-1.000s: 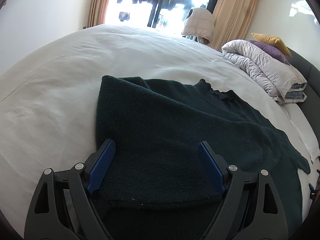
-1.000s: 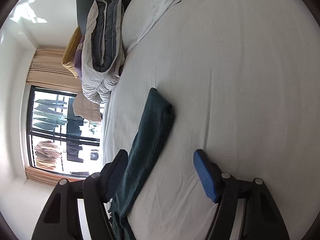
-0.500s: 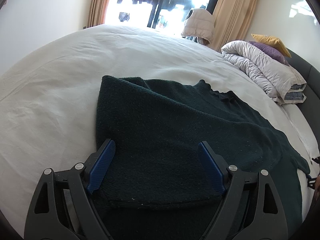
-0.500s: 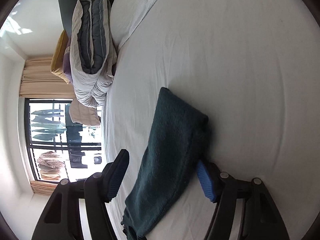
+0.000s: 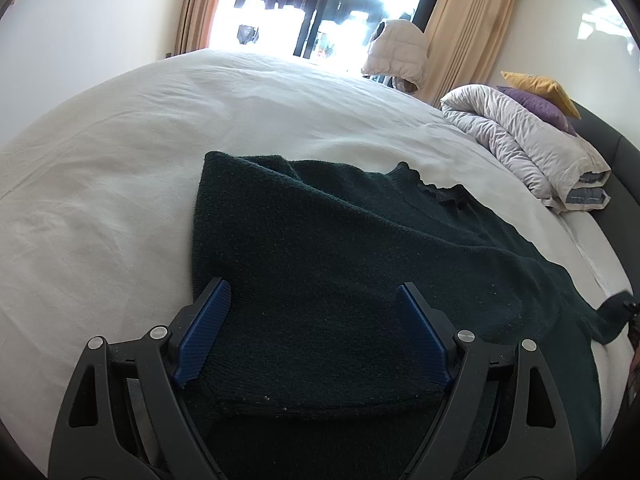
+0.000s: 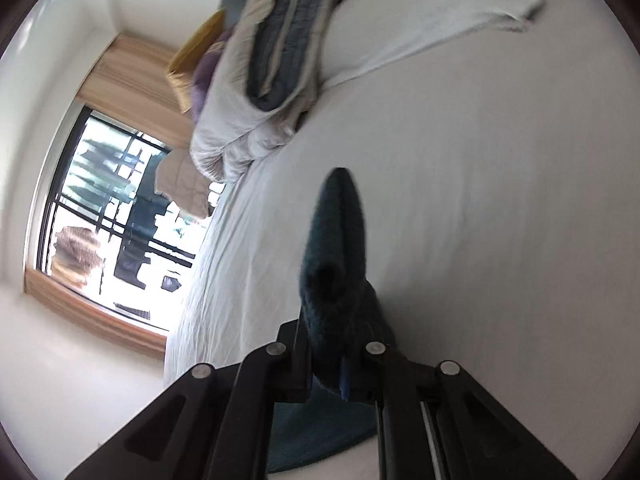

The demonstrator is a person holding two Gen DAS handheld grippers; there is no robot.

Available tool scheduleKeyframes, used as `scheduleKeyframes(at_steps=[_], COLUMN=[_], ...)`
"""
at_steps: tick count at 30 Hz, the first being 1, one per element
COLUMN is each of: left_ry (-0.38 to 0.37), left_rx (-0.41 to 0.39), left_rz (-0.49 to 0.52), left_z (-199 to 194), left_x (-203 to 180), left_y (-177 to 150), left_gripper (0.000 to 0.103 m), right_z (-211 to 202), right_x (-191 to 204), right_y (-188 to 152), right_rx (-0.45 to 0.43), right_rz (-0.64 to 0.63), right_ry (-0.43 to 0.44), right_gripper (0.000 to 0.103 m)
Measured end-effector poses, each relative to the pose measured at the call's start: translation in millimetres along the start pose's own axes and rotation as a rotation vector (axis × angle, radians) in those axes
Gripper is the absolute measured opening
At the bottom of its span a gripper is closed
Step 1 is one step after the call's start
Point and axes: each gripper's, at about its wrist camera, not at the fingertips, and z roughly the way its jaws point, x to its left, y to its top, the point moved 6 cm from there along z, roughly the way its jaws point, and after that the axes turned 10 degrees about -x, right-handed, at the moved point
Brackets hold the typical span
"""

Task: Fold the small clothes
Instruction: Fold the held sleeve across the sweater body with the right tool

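A dark green knit sweater [image 5: 340,264] lies spread on the white bed [image 5: 120,168], one side folded over the body. My left gripper [image 5: 312,320] is open, its blue pads [image 5: 204,332] straddling the sweater's near folded part, low over it. In the right wrist view my right gripper [image 6: 332,356] is shut on the sweater's sleeve [image 6: 336,240], which stands up bunched between the jaws above the sheet. The sleeve end and right gripper show at the far right edge of the left wrist view [image 5: 616,312].
A rolled grey-white duvet [image 5: 524,144] with purple and yellow cushions [image 5: 540,92] lies at the head of the bed by the dark headboard [image 5: 616,160]. A window with curtains [image 5: 460,28] is behind. A white towel [image 6: 440,20] lies on the bed.
My right gripper closed on the sweater's sleeve and lifted it, the view swinging. My left gripper stayed open in place over the sweater.
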Motion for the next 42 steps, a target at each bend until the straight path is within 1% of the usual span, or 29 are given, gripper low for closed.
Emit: scheduleKeyframes(at_steps=[2, 5, 6, 7, 9, 12, 14, 16, 17, 19, 21, 25, 29, 32, 37, 42], left_ry=[-0.006, -0.015, -0.017, -0.019, -0.034, -0.071, -0.092, -0.103, -0.109, -0.129, -0.169, -0.245, -0.265, -0.278, -0.276, -0.275], left_rx=[-0.003, -0.006, -0.007, -0.009, -0.014, -0.028, -0.038, -0.043, -0.046, -0.059, -0.084, -0.159, -0.185, -0.192, -0.191, -0.192], left_rz=[0.001, 0.001, -0.001, -0.004, -0.021, -0.068, -0.096, -0.110, -0.116, -0.142, -0.196, -0.355, -0.429, -0.444, -0.442, -0.441], left_z=[-1, -2, -2, -2, -3, -6, -7, -7, -7, -9, -13, -23, -25, -26, -25, -26], left_x=[0, 0, 0, 1, 2, 8, 10, 11, 12, 14, 20, 44, 55, 59, 61, 62], left_y=[0, -1, -1, -1, 0, 0, 1, 1, 1, 3, 5, 10, 11, 13, 13, 13], left_gripper=[0.084, 0.084, 0.084, 0.084, 0.084, 0.084, 0.084, 0.084, 0.084, 0.084, 0.084, 0.084, 0.084, 0.084, 0.084, 0.084], right_z=[1, 4, 7, 9, 15, 23, 29, 31, 32, 33, 34, 35, 36, 41, 49, 52], right_x=[56, 138, 167, 188, 232, 281, 303, 318, 321, 328, 331, 332, 330, 327, 322, 311], right_y=[-20, -66, -88, -107, -156, -237, -286, -333, -350, -380, -397, -421, -443, -454, -474, -487], right_rx=[0.019, 0.056, 0.075, 0.090, 0.140, 0.213, 0.272, 0.318, 0.334, 0.359, 0.367, 0.399, 0.422, 0.438, 0.468, 0.492], right_rz=[-0.125, -0.283, -0.338, -0.379, -0.453, -0.597, -0.661, -0.715, -0.732, -0.759, -0.775, -0.799, -0.830, -0.843, -0.879, -0.919], right_ry=[0.054, 0.144, 0.175, 0.196, 0.247, 0.298, 0.326, 0.345, 0.348, 0.356, 0.358, 0.362, 0.350, 0.340, 0.328, 0.323], right_gripper=[0.012, 0.012, 0.012, 0.012, 0.012, 0.012, 0.012, 0.012, 0.012, 0.012, 0.012, 0.012, 0.012, 0.013, 0.017, 0.019])
